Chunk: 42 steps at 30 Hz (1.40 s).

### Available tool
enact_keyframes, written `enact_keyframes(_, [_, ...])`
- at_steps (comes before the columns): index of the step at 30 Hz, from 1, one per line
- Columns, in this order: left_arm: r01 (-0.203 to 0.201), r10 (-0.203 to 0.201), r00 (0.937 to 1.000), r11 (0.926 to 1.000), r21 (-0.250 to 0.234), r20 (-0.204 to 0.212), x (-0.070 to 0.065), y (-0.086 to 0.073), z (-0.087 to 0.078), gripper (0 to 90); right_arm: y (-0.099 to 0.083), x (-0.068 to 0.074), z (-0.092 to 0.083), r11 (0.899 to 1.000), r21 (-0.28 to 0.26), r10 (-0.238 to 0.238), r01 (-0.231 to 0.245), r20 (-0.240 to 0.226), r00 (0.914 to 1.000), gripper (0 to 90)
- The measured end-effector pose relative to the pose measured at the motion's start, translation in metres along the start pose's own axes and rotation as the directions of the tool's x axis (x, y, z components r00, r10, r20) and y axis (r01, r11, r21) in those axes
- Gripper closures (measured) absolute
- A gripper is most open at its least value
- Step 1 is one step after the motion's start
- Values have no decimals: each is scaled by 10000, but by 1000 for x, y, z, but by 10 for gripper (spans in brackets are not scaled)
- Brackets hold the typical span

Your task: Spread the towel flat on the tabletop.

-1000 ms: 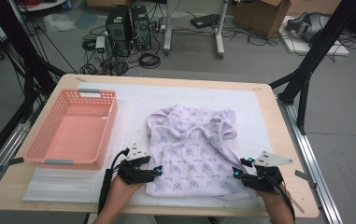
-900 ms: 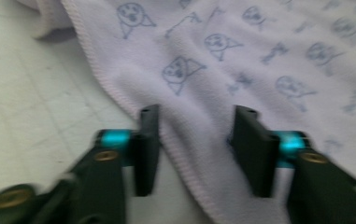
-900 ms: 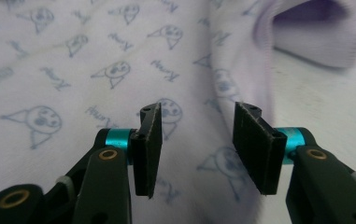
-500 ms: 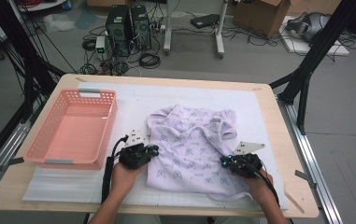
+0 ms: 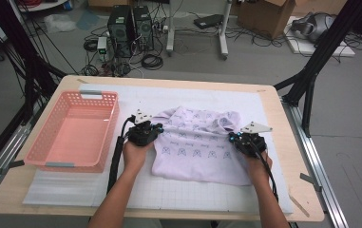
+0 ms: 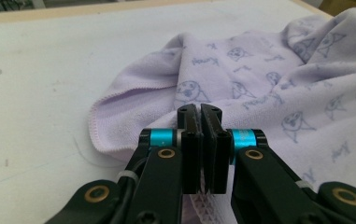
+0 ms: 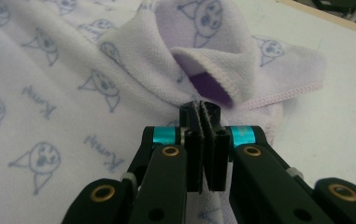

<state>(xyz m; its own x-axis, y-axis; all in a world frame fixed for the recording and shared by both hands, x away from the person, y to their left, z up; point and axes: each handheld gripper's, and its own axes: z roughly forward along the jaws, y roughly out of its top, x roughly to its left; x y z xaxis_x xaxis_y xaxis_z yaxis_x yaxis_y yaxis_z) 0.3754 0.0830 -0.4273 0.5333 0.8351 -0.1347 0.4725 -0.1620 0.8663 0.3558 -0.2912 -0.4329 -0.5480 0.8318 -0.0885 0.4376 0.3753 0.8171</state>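
Grippers (image 5: 195,135) on rumpled lilac towel (image 5: 197,152)

Towel (image 5: 197,147) was pale lilac w/ a repeat print of small blue-grey cartoon faces & script words, stitched hem same lilac. Basket (image 5: 69,130) was salmon pink, lattice walls, grey handle strips. Mat (image 5: 264,102) under them was white w/ faint grid lines; table (image 5: 290,142) edge was light wood. Left gripper (image 6: 199,112) & right gripper (image 7: 202,108) were black w/ turquoise bands, brass-coloured rivets.
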Motion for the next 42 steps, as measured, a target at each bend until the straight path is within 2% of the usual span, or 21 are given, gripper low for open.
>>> enact_keyframes(3, [118,-119,9998,9999,64,137,0,-3,3,848,-1,-1,4,9996,89,253,-253,-29,9997,883])
enact_keyframes(5, [44,-43,9994,10000,-11,341,-1,-5,0,738,-1,-1,4,9993,150,346,-345,-95,9994,841])
enact_keyframes(7, [235,-230,9978,9997,-70,624,-4,-9,-5,567,-1,0,-1,9991,103,415,-414,-104,9991,710])
enact_keyframes(8, [140,-134,9971,9999,-63,742,-5,-12,-9,520,-1,0,-4,9992,23,388,-388,-153,9991,648])
enact_keyframes(9, [0,8,9970,10000,-99,777,-8,-16,-13,506,-1,1,-7,9993,67,371,-370,-127,9992,610])
enact_keyframes(10, [-212,207,9970,9998,67,740,-11,-18,-16,483,-1,3,-12,9995,113,279,-278,-6,9996,608])
enact_keyframes(12, [-372,379,9956,9993,-98,858,-15,-25,-25,457,-3,4,-20,9998,69,174,-174,-46,9998,589])
enact_keyframes(13, [-514,512,9949,9987,-4,865,-17,-26,-29,453,-4,6,-25,9997,90,231,-230,-52,9997,580])
enact_keyframes(17, [-478,468,9924,9988,59,1136,-20,-40,-45,430,-14,11,-46,9991,-67,410,-411,-211,9989,541])
enact_keyframes(20, [-351,293,9887,9987,366,1468,-21,-54,-59,428,-27,15,-61,9979,-139,624,-631,-448,9970,498])
enact_keyframes(22, [-397,334,9851,9986,339,1689,-22,-66,-72,434,-38,18,-70,9987,-50,503,-507,-581,9970,475])
enact_keyframes(24, [-384,303,9840,9983,433,1754,-23,-73,-78,450,-49,22,-78,9989,8,463,-464,-601,9971,450])
enact_keyframes(27, [-275,168,9848,9979,595,1729,-26,-76,-85,451,-62,28,-89,9983,-10,578,-580,-693,9959,446])
enact_keyframes(30, [-258,71,9847,9941,1051,1742,-33,-82,-87,459,-69,35,-98,9982,98,600,-594,-699,9958,442])
enact_keyframes(33, [-385,170,9840,9922,1186,1772,-38,-84,-88,509,-75,40,-101,9982,449,427,-407,-443,9981,452])
enact_keyframes(34, [-530,282,9825,9900,1308,1842,-41,-85,-88,551,-77,41,-101,9977,537,443,-421,-405,9982,462])
enact_keyframes(35, [-815,569,9836,9868,1402,1714,-44,-85,-88,592,-80,42,-101,9964,642,568,-547,-318,9979,471])
enact_keyframes(37, [-1113,951,9887,9836,1422,1161,-49,-86,-88,663,-85,42,-101,9935,913,700,-682,-165,9974,525])
enact_keyframes(38, [-1057,915,9906,9838,1447,1014,-49,-86,-89,729,-87,43,-102,9920,992,806,-784,-185,9966,543])
enact_keyframes(40, [-1050,894,9901,9833,1486,1080,-47,-86,-90,868,-89,43,-105,9917,930,913,-885,-252,9955,636])
enact_keyframes(42, [-946,783,9903,9849,1447,1144,-46,-89,-94,878,-90,44,-107,9909,968,975,-936,-356,9946,751])
